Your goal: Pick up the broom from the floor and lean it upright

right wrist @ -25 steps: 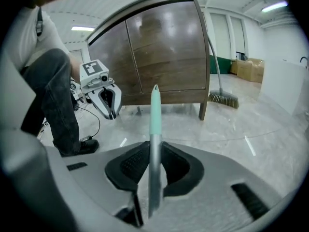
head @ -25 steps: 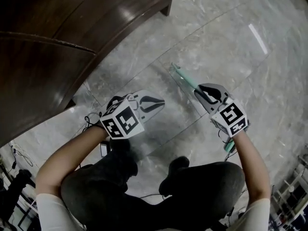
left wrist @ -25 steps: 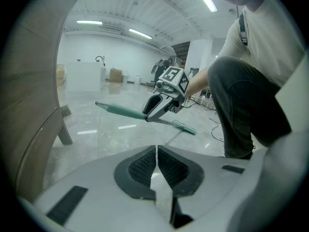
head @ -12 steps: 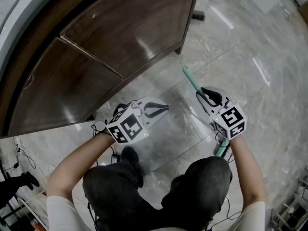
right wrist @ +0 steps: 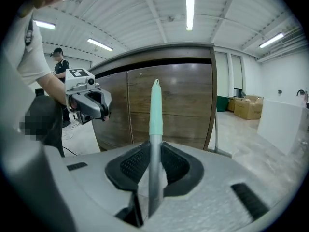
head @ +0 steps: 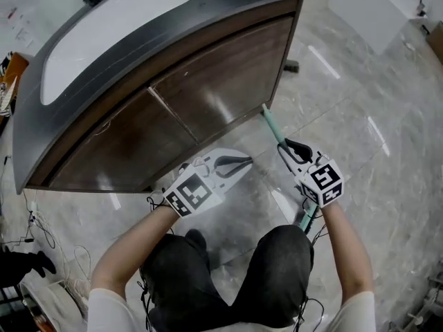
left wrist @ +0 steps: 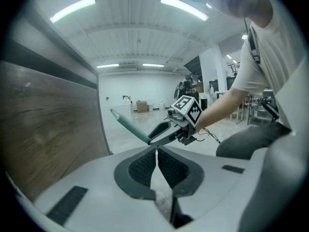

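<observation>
Standing clamped between the pads of the right gripper (right wrist: pixel 153 151), the broom handle (right wrist: pixel 155 110) is off the floor (head: pixel 374 95), its grey shaft in the grip and its teal end pointing up and away toward the wooden front of the counter (head: pixel 208 109), near that counter's corner. Beside it and apart, the left gripper (left wrist: pixel 156 151) has its jaws pressed together on nothing, aimed across toward the handle.
</observation>
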A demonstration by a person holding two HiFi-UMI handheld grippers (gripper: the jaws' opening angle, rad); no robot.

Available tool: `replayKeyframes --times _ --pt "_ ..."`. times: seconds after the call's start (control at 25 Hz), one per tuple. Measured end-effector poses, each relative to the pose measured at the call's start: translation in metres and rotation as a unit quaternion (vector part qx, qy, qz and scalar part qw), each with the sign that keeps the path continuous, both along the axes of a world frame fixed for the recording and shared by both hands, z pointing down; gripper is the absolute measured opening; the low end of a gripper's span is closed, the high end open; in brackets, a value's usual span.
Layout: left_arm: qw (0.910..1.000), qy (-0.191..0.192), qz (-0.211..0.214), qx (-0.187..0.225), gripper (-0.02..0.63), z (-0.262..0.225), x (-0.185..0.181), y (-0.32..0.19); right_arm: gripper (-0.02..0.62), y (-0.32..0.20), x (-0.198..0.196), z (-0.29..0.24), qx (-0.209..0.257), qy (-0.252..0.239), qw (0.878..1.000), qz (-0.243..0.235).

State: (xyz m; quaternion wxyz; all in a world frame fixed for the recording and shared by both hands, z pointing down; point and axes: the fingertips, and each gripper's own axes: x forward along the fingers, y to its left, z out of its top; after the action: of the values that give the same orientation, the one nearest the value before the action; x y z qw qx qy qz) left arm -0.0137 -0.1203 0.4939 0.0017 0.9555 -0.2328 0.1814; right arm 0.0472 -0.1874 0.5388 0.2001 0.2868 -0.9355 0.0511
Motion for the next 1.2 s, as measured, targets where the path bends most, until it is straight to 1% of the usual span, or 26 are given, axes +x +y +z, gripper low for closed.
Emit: replayKeyframes --times 0.08,0.16,0.28,0.44,0.52,0.6,0.72,0.8,0.84,0.96,1.04,1.12,1.16,1.2 --pt "0.9999 0.011 -0.012 0.003 0.012 -0.01 0.001 -0.001 0.078 -0.006 -0.002 -0.013 0.006 -0.004 1.0 0.0" --pt "0.9997 0.014 -0.017 0.012 0.012 -0.019 0.002 -0.001 0.078 -0.012 -0.008 -0.027 0.015 -0.01 1.0 -0.002" --pt "0.9993 0.008 -0.022 0.027 0.012 -0.033 -0.003 0.001 0.078 -0.022 -0.019 -0.046 0.025 -0.023 0.999 -0.003" --pt "0.9986 0.002 -0.043 0.029 0.012 -0.048 -0.018 0.001 0.077 -0.03 -0.038 -0.06 0.033 -0.037 0.999 -0.007" --pt "0.998 0.008 -0.057 0.027 0.012 -0.054 -0.026 0.002 0.077 -0.031 -0.047 -0.067 0.036 -0.044 0.998 -0.009" --pt "0.9968 0.024 -0.074 0.02 0.012 -0.06 -0.032 0.002 0.077 -0.032 -0.056 -0.074 0.04 -0.049 0.998 -0.012" --pt "0.9938 0.02 -0.108 0.02 0.012 -0.063 -0.041 0.0 0.077 -0.034 -0.07 -0.086 0.047 -0.06 0.997 -0.014" --pt "0.9908 0.026 -0.132 0.018 0.012 -0.067 -0.045 0.0 0.077 -0.034 -0.079 -0.094 0.047 -0.069 0.996 -0.013" --pt "0.9903 0.025 -0.135 0.022 0.012 -0.069 -0.046 0.0 0.077 -0.035 -0.084 -0.099 0.046 -0.073 0.996 -0.011" --pt "0.9917 -0.003 -0.12 0.046 0.012 -0.07 -0.046 -0.005 0.077 -0.042 -0.097 -0.112 0.051 -0.082 0.995 -0.006" --pt "0.9926 -0.013 -0.113 0.044 0.012 -0.062 -0.049 -0.01 0.077 -0.047 -0.106 -0.114 0.052 -0.082 0.995 -0.005" --pt "0.9925 -0.041 -0.107 0.043 0.012 -0.051 -0.053 -0.015 0.077 -0.052 -0.115 -0.109 0.051 -0.078 0.996 -0.003" --pt "0.9921 -0.05 -0.106 0.043 0.012 -0.048 -0.055 -0.017 0.077 -0.055 -0.119 -0.105 0.051 -0.077 0.996 0.0" --pt "0.9919 -0.052 -0.108 0.042 0.012 -0.047 -0.055 -0.019 0.077 -0.059 -0.123 -0.102 0.052 -0.078 0.996 0.006"
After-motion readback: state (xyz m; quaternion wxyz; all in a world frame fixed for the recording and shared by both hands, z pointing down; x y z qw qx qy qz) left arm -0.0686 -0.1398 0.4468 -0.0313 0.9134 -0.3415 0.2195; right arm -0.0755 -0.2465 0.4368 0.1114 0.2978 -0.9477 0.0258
